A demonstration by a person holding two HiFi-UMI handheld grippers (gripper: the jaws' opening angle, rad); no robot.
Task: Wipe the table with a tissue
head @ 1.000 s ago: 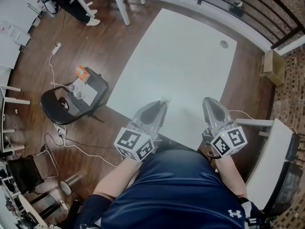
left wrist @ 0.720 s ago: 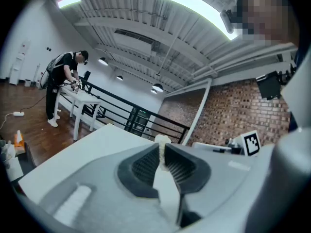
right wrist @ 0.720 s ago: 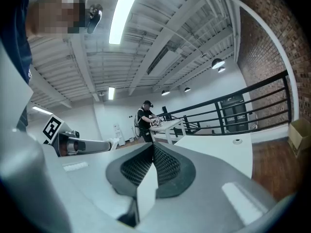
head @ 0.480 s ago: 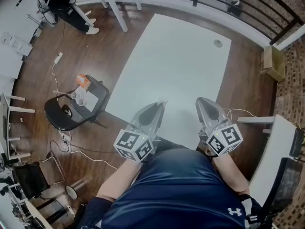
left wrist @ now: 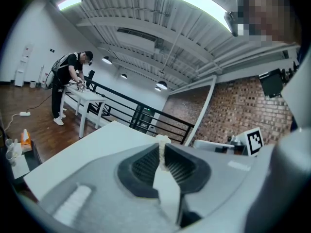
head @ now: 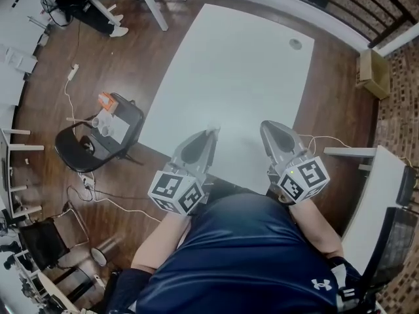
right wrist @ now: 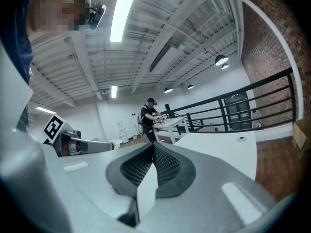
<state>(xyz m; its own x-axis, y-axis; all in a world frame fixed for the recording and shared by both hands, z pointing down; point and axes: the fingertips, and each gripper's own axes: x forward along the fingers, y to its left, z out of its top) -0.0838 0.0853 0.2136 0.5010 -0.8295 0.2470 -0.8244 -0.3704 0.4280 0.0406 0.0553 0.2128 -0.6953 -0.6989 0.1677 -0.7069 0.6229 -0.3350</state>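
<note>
Your left tool (head: 210,136) hangs over the near edge of the worktop (head: 236,64), clenched on a small wad of tissue (left wrist: 162,141) that pokes out just past its tips. Your right tool (head: 268,127) is beside it over the same near edge, pressed together with nothing in it. The left gripper view looks along the worktop rather than down onto it, so I judge the tissue is not pressed to the surface. The step in hand looks like bringing it down. Next, tip the left tool until the paper touches, then sweep away from you toward the far side, where a hole (head: 295,44) sits near the far right corner. The wad is small, so angle it so that paper, not the tips, rubs.
</note>
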